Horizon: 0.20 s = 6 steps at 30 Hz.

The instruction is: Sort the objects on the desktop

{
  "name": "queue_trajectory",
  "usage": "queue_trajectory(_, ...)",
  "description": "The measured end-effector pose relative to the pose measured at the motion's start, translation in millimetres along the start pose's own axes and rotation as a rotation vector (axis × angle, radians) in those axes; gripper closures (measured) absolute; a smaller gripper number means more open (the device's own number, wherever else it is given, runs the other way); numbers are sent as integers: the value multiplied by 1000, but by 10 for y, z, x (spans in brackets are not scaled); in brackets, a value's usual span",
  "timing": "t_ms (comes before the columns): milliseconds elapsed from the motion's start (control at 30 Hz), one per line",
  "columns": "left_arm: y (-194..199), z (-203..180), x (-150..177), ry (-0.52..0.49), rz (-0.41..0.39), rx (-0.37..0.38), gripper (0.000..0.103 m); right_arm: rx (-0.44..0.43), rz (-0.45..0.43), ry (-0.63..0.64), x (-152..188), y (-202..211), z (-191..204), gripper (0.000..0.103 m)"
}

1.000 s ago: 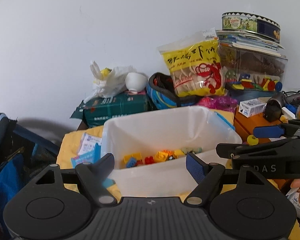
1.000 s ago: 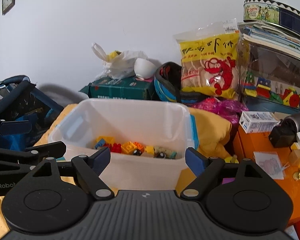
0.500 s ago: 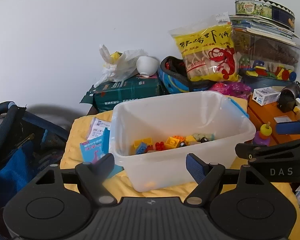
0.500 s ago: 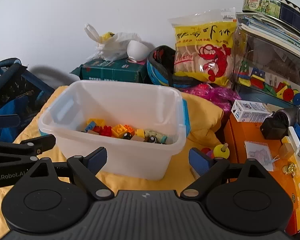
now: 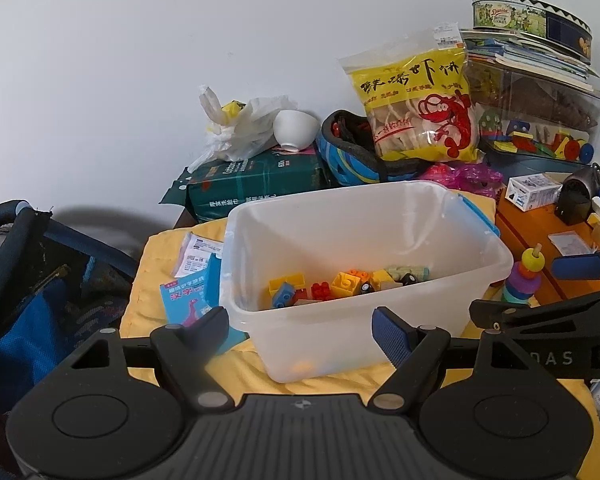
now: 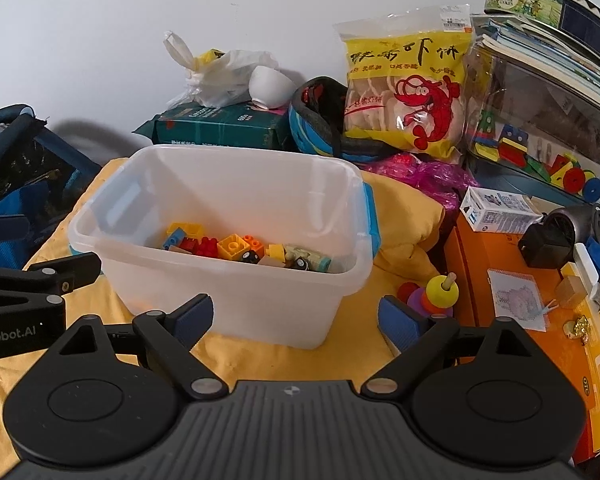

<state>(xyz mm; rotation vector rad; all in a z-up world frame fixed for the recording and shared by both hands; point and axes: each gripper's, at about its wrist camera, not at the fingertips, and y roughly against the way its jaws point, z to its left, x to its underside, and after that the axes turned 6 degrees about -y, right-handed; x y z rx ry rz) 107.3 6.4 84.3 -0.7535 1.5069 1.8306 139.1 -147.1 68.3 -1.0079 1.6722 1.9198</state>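
A translucent white bin (image 5: 236, 264) (image 6: 260, 312) with blue latches stands on a yellow cloth (image 6: 404, 216). Several coloured toy bricks (image 5: 344, 284) (image 6: 236, 246) lie on its floor. My left gripper (image 5: 300, 332) is open and empty, hovering in front of the bin's near wall. My right gripper (image 6: 296, 322) is also open and empty, near the bin's front right corner. Each gripper shows in the other's view: the right gripper (image 5: 556, 288) at the right edge, the left gripper (image 6: 28, 248) at the left edge. A ring-stacking toy (image 5: 526, 280) (image 6: 436, 296) stands right of the bin.
A blue booklet (image 5: 188, 292) and a white packet (image 5: 198, 254) lie left of the bin. Behind are a green package (image 6: 220, 128), a white bowl (image 6: 268, 84), a prawn cracker bag (image 6: 408, 88) and a clear toy box (image 6: 540, 148). An orange box (image 6: 496, 264) sits right; a dark bag (image 5: 28, 280) left.
Both grippers have drawn back and risen from the bin, so more of the bin and cloth shows. The ring-stacking toy has come into full view. Both stay open.
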Motion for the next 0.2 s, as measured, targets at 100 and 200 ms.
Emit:
queue_trajectory(100, -14, -1, -18, 0, 2, 6, 21, 4, 3, 1, -13, -18, 13, 10)
queue_trajectory(200, -39, 9, -37, 12, -4, 21, 21, 11, 7, 2, -22, -45, 22, 10)
